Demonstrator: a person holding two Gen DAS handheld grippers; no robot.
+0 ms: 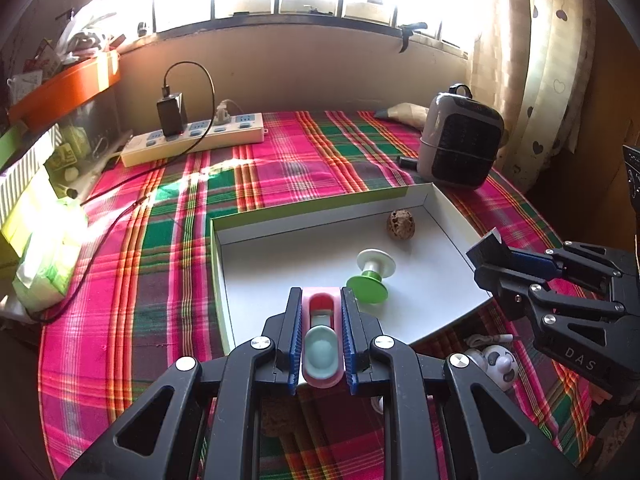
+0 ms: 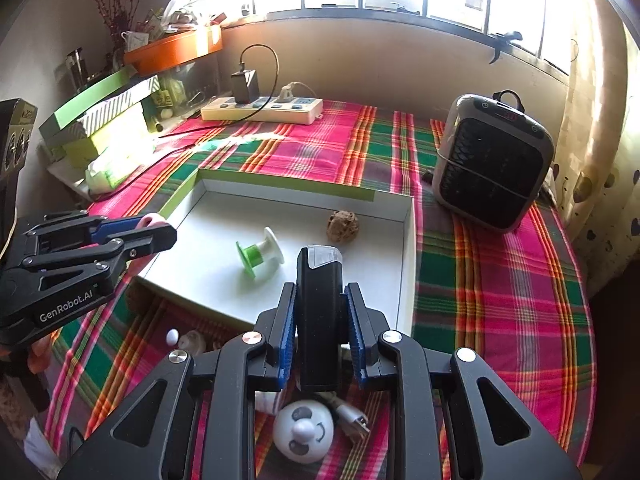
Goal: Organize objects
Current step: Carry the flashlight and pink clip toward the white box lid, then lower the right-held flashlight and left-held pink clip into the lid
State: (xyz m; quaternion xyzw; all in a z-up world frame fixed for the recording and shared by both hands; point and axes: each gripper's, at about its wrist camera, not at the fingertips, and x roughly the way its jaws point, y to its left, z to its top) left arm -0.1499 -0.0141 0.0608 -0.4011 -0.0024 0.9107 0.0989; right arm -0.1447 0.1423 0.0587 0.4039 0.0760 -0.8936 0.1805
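A plaid-covered table [image 1: 280, 168] sits under a bright window. The left gripper [image 1: 321, 336] clamps a pink case [image 1: 321, 360] over the white tray's [image 1: 452, 208] near edge; inside lie 1 green spool [image 1: 370, 276] and 1 brown nut [image 1: 401, 221]. The right gripper [image 2: 320, 332] grasps a black block [image 2: 320, 312].

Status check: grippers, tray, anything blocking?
Left gripper shut on pink item. Right gripper shut on black item. Tray holds spool, walnut. Nothing blocking.

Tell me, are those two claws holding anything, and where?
Left gripper clamps a pink-and-mint oblong thing by its long sides. Right gripper clamps a black block by its sides.
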